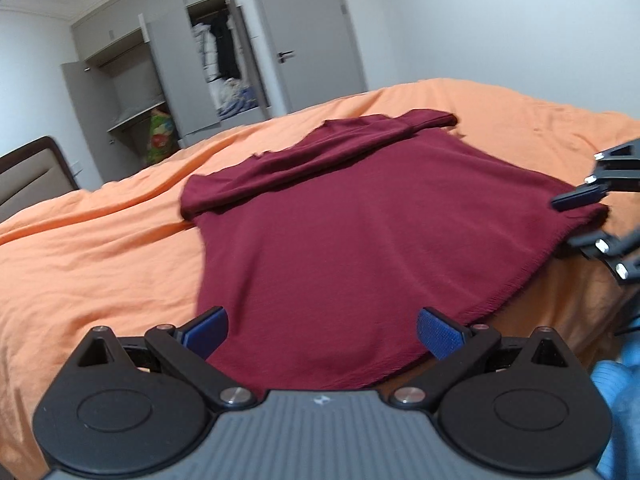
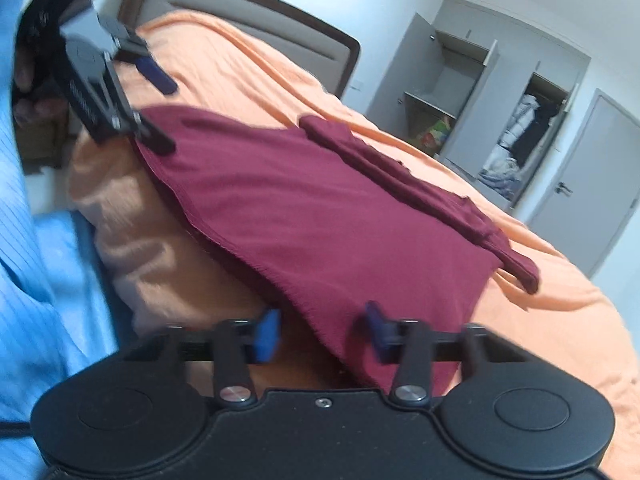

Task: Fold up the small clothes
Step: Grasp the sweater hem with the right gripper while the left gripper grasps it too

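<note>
The left gripper hung over the near hem of the maroon top, jaws spread wide and holding nothing, with cloth showing between its blue pads. The top lay flat on the orange bedspread, near the bed's edge, its sleeves folded in across the far end. Over on the right, the right gripper was spread as well, straddling the other hem corner, not yet pinching. It looked like the moment before a bottom-up fold: both claws would need to close on the hem corners together, then lift and carry them evenly towards the sleeves.
</note>
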A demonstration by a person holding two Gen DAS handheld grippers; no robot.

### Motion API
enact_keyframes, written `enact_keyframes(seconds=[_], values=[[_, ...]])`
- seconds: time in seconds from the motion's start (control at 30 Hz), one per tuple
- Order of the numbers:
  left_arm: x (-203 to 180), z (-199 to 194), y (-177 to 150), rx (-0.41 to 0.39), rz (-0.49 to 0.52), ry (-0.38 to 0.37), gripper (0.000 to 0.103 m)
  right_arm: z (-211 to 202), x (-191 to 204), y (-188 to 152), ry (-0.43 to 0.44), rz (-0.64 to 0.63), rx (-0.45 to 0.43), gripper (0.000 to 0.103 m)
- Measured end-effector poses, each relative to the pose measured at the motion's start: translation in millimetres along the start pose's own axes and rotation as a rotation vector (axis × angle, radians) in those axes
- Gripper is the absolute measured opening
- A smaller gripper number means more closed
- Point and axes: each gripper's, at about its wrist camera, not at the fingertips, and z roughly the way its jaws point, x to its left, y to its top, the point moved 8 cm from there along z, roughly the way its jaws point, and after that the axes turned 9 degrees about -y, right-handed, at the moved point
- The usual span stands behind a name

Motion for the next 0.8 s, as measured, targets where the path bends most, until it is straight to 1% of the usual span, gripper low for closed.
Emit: enact_keyframes(seconds=[0.07, 0.13, 0.17, 0.2, 0.27, 0.33, 0.43, 0.47, 0.5, 0.57, 0.6, 0.67, 0.7, 0.77, 0.8], values=[[-10.6, 1.4, 0.1, -0.010, 0.022, -0.034, 0.102, -2.6, -1.5, 5.7, 0.033, 0.008, -0.019, 0.024], [-22.5, 3.9, 0.0, -0.021, 0.056, -0.053, 0.102, -3.7, -4.3, 11.8, 0.054, 0.022, -0.029, 0.020], [-27.6, 5.3, 0.0, -0.026, 0.075, -0.056, 0.103, -3.1, -7.5, 14.7, 0.063, 0.039, -0.029, 0.015], [-33.4, 6.9, -0.3, -0.031, 0.094, -0.056, 0.103, -2.5, -11.5, 17.7, 0.071, 0.060, -0.031, 0.013], [-43.7, 11.5, -1.7, -0.030, 0.133, -0.053, 0.102, -1.1, -19.9, 24.3, 0.081, 0.102, -0.038, 0.011], [-50.6, 16.8, -3.4, -0.021, 0.164, -0.035, 0.102, -0.6, -28.6, 30.4, 0.088, 0.141, -0.048, 0.009], [-52.6, 23.2, -6.0, 0.000, 0.182, -0.002, 0.102, 0.0, -36.8, 36.2, 0.090, 0.173, -0.061, 0.008], [-50.8, 24.4, -6.4, 0.003, 0.186, 0.008, 0.101, 0.4, -39.1, 37.4, 0.091, 0.184, -0.061, 0.007], [-48.8, 24.8, -6.4, 0.004, 0.191, 0.016, 0.099, 0.4, -41.4, 38.5, 0.091, 0.195, -0.063, 0.007], [-41.9, 24.9, -5.7, 0.012, 0.188, 0.041, 0.085, 1.7, -44.3, 40.6, 0.090, 0.211, -0.067, 0.007], [-36.1, 24.3, -5.0, 0.017, 0.177, 0.060, 0.082, 1.8, -45.7, 40.9, 0.088, 0.215, -0.068, 0.007], [-21.7, 20.4, -3.6, 0.017, 0.139, 0.093, 0.074, 2.1, -47.5, 39.8, 0.083, 0.221, -0.068, 0.007], [-12.9, 17.9, -2.5, 0.014, 0.115, 0.107, 0.072, 2.3, -48.2, 39.3, 0.082, 0.225, -0.067, 0.007], [3.0, 13.3, -1.7, 0.009, 0.075, 0.125, 0.062, 1.8, -48.0, 37.1, 0.082, 0.234, -0.061, 0.007], [10.5, 11.7, -2.0, 0.011, 0.057, 0.132, 0.060, 1.8, -47.4, 35.6, 0.085, 0.238, -0.057, 0.007]])
